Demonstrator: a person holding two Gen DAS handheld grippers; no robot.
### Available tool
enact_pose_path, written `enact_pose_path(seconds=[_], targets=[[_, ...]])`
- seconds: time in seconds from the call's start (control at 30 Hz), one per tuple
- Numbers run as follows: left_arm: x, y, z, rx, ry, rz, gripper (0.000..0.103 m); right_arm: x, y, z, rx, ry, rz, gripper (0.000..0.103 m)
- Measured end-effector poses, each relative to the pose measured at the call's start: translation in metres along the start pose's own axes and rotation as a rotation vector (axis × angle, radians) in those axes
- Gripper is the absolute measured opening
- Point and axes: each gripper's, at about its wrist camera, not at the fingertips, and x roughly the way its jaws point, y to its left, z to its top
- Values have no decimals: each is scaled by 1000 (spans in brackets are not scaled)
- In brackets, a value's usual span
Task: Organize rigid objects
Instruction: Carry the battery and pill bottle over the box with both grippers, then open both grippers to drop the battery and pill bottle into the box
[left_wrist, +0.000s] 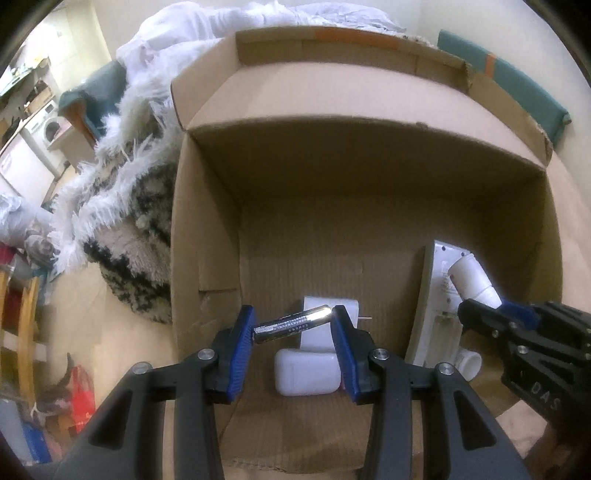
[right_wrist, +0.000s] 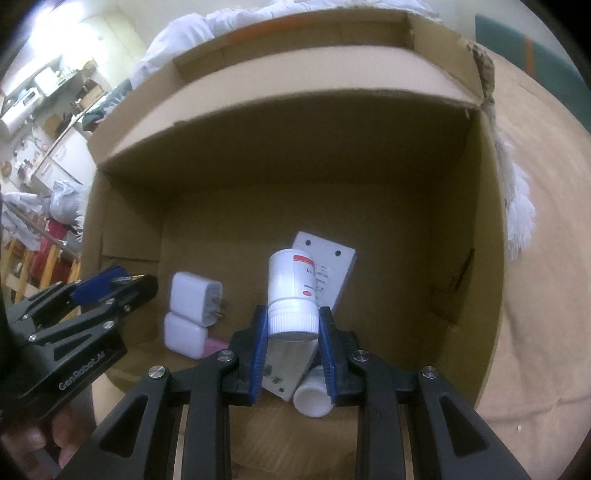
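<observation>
While the left tool (left_wrist: 293, 325) pinches one battery (left_wrist: 291, 324), the right tool (right_wrist: 293, 325) pinches one of two bottles (right_wrist: 291, 295).

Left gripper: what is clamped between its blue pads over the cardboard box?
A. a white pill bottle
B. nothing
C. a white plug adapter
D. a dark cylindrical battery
D. In the left wrist view the left gripper has a dark battery spanning the gap between its pads, end to end, above the cardboard box; the white pill bottle is in the right gripper instead.
</observation>
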Motion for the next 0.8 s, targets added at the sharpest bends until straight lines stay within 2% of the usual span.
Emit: enact_pose_path(seconds=[0.23,0.53,0.6,0.63,0.7,0.77,0.8], targets=[[7,-2,-3,-9,28,-12,38,7,-2,4,14,19,-5,28],[1,-10,-4,8,22,-17,40,2,-3,4,18,-12,1,30],[-3,-10,-3,7,20,-25,62,-1,-4,5,42,-25,16,43],[-5,-10,-3,3,12,-20,67,-4,-5,5,55,-34,30,57],[-11,-11,-3,1,-12,-11,71,-10,-5,7,63,-56,53,61],[-14,-12,-3,0,-12,-15,73,-15,-6,9,66,-73,53,71],[-14,-11,-2,-7,-8,-15,74,-17,-8,9,77,-78,71,72]])
